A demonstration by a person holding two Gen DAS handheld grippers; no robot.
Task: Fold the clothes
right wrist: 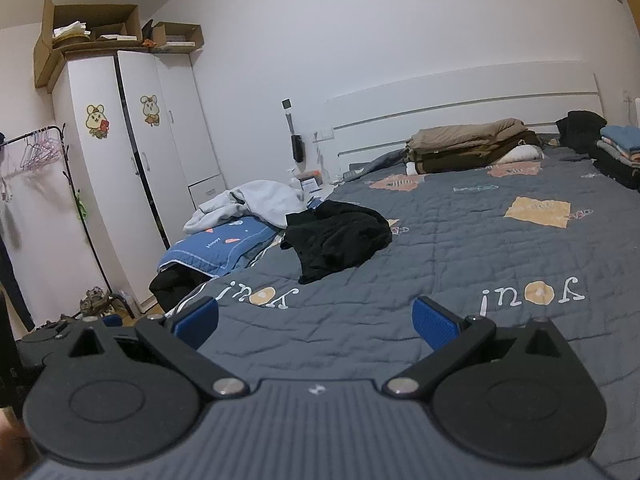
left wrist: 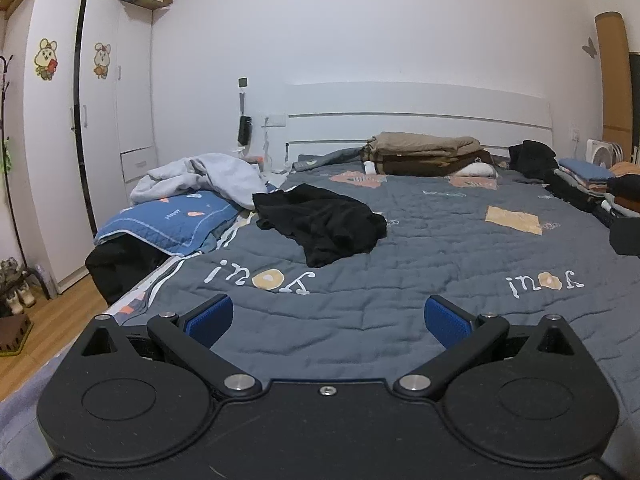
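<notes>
Black garment (left wrist: 322, 222): crumpled, unfolded, on grey quilt (left wrist: 440, 248), beside blue pillow (left wrist: 168, 216). Bearing from left gripper (left wrist: 328, 320): 12 o'clock, well apart. From right gripper (right wrist: 316, 322): 12 o'clock, similar range; neither clearly nearer. Long axis: roughly 10 to 4 o'clock. Both grippers: jaws spread wide, holding nothing. Folded stack (left wrist: 592, 184) at 2 o'clock, bed edge.

The grey quilted cloth bedspread (left wrist: 420, 248) looks soft and stitched, the crumpled black cloth garment (left wrist: 324, 222) matt, the white smooth-faced wardrobe (left wrist: 60, 132) faintly glossy, and the matt black plastic left gripper (left wrist: 329, 316) carries ribbed blue pads (left wrist: 210, 316) and shiny metal pivots.
</notes>
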